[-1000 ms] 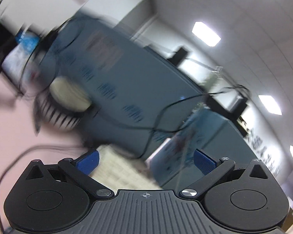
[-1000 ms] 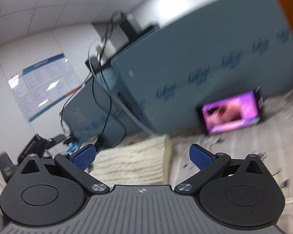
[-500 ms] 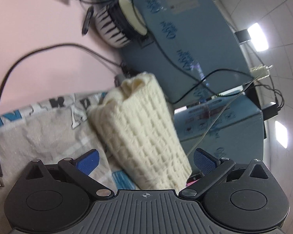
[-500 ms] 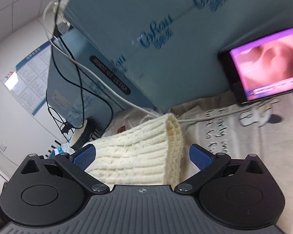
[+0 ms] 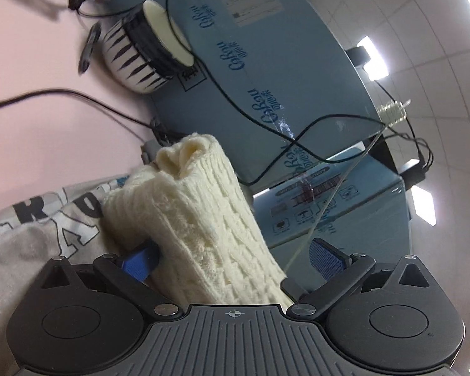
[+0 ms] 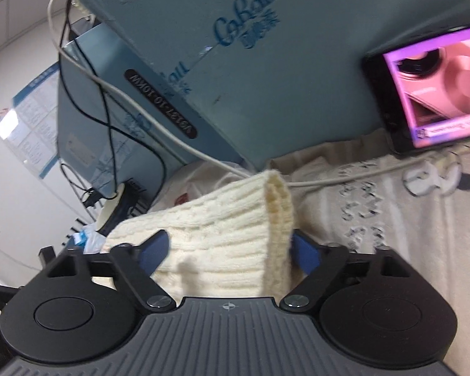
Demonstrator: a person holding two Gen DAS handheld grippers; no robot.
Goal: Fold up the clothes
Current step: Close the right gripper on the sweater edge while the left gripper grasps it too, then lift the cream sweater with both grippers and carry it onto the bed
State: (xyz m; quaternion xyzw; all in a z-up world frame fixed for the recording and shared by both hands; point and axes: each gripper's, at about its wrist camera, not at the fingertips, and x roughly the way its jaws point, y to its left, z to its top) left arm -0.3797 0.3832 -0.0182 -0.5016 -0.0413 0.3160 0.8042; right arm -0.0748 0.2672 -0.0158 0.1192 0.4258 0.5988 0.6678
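A cream knitted sweater (image 5: 200,216), folded into a thick bundle, lies on a beige printed cloth (image 5: 25,244). My left gripper (image 5: 232,258) is open around one end of it; its left blue pad (image 5: 139,260) presses into the knit and the right pad stands apart. The sweater also shows in the right wrist view (image 6: 222,235). My right gripper (image 6: 228,249) straddles the other folded end, with its pads close against the knit on both sides.
Large blue cardboard boxes (image 5: 266,72) stand right behind the sweater, with black cables across them. A black-and-white striped bowl (image 5: 141,53) lies on the pink table. A lit phone (image 6: 435,87) leans on a box (image 6: 235,56), a white cable beside it.
Both grippers have swung down from the room to the sweater and moved in around its two ends. The right jaws have narrowed onto the knit.
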